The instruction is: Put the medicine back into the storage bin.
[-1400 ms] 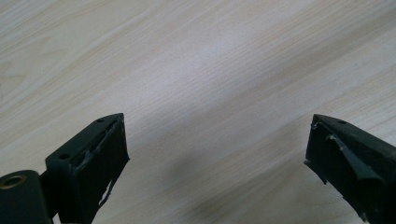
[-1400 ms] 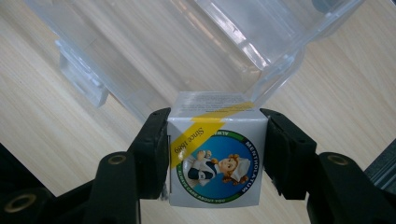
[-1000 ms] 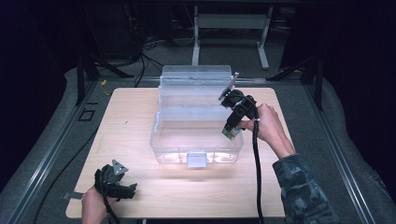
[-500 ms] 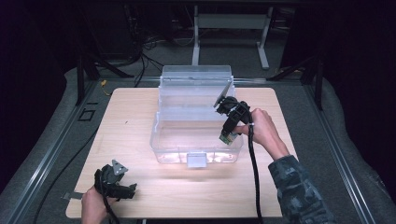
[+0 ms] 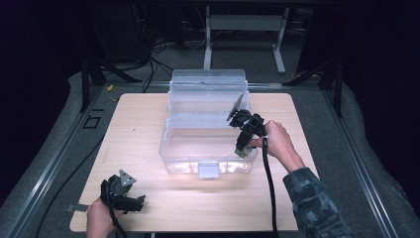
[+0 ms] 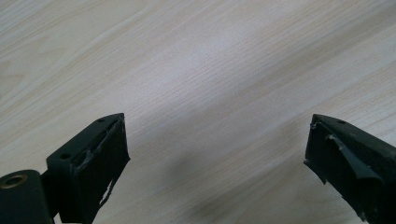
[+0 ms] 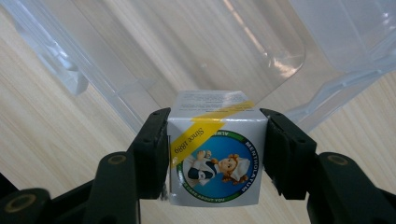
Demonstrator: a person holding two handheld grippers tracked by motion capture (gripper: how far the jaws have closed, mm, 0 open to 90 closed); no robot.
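Two grippers on the go: from the high view, the right gripper [image 5: 242, 150] hangs over the clear bin [image 5: 208, 163]; left gripper [image 6: 215, 158] idles, jaws apart over bare table [image 6: 196, 70]. Right gripper view shows the small box [image 7: 215, 154] clamped above the bin, so I'd guess lowering and letting go comes next.

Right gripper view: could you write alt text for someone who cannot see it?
Two black fingers clamp a small white carton with a yellow stripe and a round cartoon label. It hangs over a clear plastic bin on a pale wooden table.
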